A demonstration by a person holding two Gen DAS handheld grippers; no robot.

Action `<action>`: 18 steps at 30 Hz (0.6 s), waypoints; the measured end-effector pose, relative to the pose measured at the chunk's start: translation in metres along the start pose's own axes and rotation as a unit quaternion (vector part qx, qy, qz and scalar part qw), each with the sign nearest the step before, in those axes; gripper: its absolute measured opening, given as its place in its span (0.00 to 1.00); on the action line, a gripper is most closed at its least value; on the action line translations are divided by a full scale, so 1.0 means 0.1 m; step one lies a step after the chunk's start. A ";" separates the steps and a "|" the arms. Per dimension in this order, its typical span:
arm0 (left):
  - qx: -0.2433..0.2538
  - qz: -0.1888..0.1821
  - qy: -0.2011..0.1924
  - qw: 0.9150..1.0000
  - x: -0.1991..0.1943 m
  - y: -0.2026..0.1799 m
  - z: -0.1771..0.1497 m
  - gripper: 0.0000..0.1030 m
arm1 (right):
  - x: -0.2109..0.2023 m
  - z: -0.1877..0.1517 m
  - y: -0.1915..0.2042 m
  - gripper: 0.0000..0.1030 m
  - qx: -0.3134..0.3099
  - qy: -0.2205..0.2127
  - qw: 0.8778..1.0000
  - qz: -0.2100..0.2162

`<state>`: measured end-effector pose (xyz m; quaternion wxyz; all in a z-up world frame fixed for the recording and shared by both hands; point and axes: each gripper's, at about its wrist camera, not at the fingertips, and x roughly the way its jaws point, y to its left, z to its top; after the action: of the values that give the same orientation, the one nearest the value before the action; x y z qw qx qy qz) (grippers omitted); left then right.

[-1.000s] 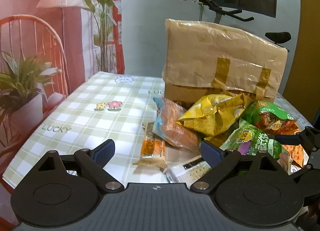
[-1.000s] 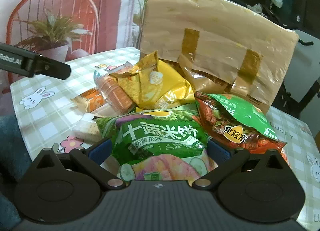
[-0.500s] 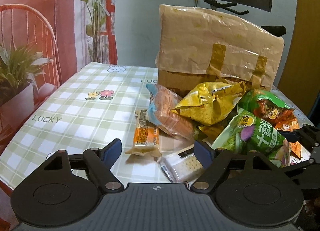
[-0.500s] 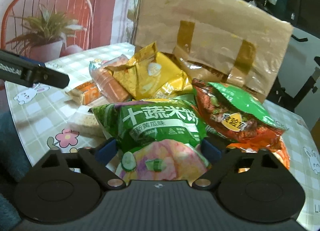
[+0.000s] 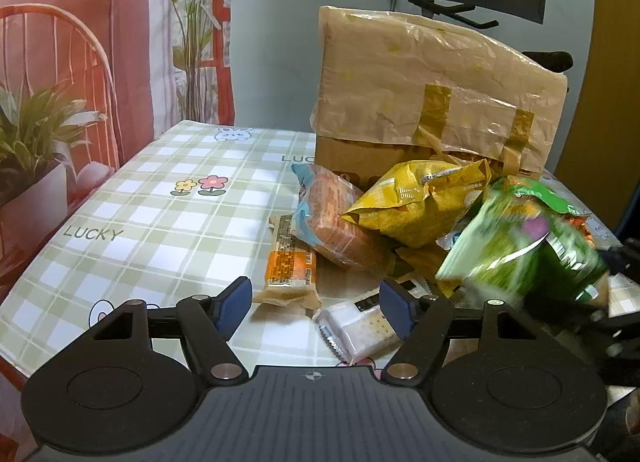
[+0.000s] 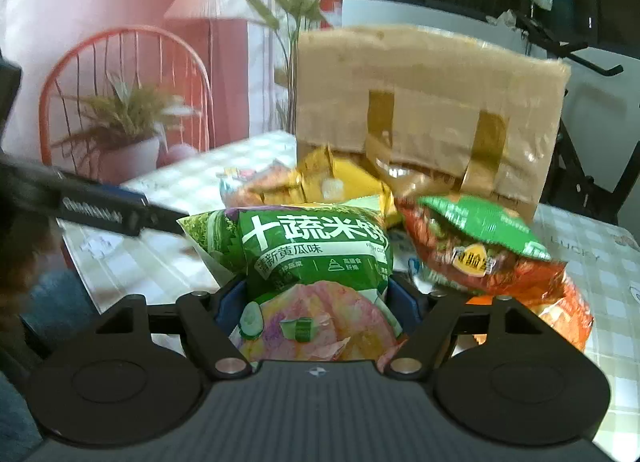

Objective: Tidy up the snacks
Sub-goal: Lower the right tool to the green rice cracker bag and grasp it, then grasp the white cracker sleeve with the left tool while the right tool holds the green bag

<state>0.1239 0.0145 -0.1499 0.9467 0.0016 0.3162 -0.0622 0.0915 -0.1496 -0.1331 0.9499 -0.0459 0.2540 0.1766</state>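
Risk: right gripper closing, jaws clamped on the puffy green bag, could burst it; left gripper closing, nothing between its jaws.

You see the cardboard box standing at the far side of the table. In front of the box the snack packs lie in one heap. The biscuit roll leans at the heap's left. Before the box, nearest to you, lies the cracker pack, and left of it the wafer bar.
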 end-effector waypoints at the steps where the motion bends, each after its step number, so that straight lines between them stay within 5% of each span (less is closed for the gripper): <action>1: -0.001 -0.002 -0.002 1.000 -0.01 0.00 0.00 0.71 | -0.05 0.01 0.00 0.73 0.003 -0.009 1.000 0.001; 12: 0.009 -0.031 -0.024 0.999 0.01 -0.04 0.01 0.67 | -0.44 0.14 -0.06 0.73 0.018 -0.111 0.992 -0.053; 18: 0.076 -0.087 0.004 0.993 0.36 -0.24 0.06 0.58 | -0.48 0.12 -0.14 0.73 0.034 -0.127 0.988 -0.085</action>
<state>0.1529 -0.0139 -0.1659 0.9336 0.0466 0.3131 -0.1678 0.0633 -0.1756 -0.0982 0.9870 -0.0117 0.1320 0.0911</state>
